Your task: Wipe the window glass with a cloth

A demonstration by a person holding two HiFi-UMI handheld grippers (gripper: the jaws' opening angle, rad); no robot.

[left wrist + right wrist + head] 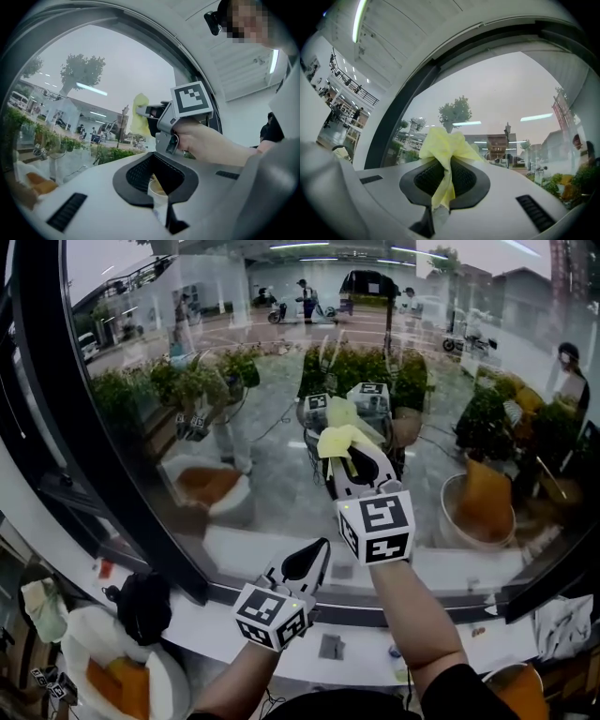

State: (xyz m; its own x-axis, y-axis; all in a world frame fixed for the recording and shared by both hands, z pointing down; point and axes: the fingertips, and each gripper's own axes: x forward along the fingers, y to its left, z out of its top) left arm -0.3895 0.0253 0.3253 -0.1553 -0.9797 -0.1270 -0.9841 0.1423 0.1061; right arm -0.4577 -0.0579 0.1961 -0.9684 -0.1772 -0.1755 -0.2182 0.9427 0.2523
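The large window glass [234,381] fills the head view. My right gripper [350,457] is raised in front of it, shut on a crumpled yellow cloth [341,435] that bunches out past the fingertips at the pane. In the right gripper view the cloth [442,145] is pinched between the pads, with the glass [501,93] just beyond. My left gripper [313,557] hangs lower and left, near the sill, its jaws together and not on the cloth. The left gripper view looks past that gripper [155,169] to the right gripper [147,112] and the cloth [139,115]. A small pale cup-like shape shows in the slit between the left jaws.
A thick black window frame [42,381] runs down the left. The white sill [375,657] lies below the glass, with a black object [145,606] at its left and a crumpled white rag [561,624] at its right. Plants and reflections show through the pane.
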